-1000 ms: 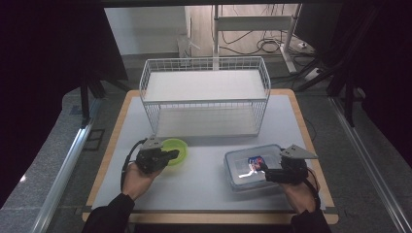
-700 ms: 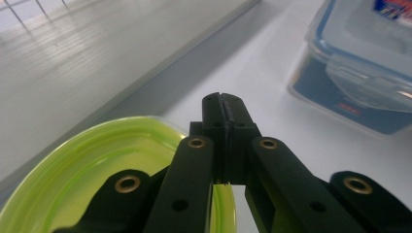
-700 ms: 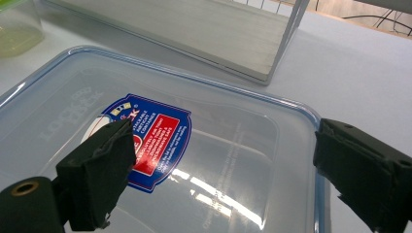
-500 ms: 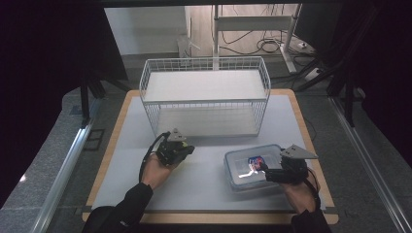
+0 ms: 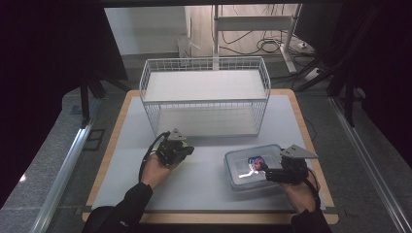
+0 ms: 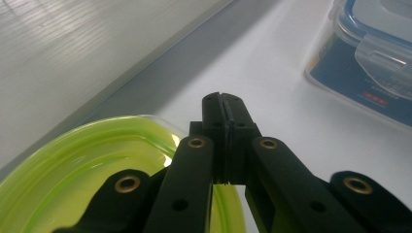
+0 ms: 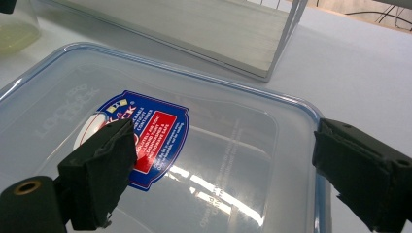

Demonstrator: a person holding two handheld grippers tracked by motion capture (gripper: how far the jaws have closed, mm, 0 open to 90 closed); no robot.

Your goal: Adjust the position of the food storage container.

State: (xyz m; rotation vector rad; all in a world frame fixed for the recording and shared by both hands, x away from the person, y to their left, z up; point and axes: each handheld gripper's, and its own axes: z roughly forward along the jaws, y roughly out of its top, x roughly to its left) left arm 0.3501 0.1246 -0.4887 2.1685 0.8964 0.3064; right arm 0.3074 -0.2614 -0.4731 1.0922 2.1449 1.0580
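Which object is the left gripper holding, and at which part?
The left gripper pinches the translucent green plastic bowl at its rim.

Rack: a white wire-mesh basket shelf is set at the far middle of the table, with a pale board seen inside.
Table: a pale grey mat with a wooden border is laid beneath it.
Background: cables are seen on the floor beyond.

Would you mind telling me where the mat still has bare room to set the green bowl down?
Bare mat lies between the left tool and the clear box, and along the near edge in front of both hands. The wire rack takes up the far middle. The right side is crowded by the box and the right tool.
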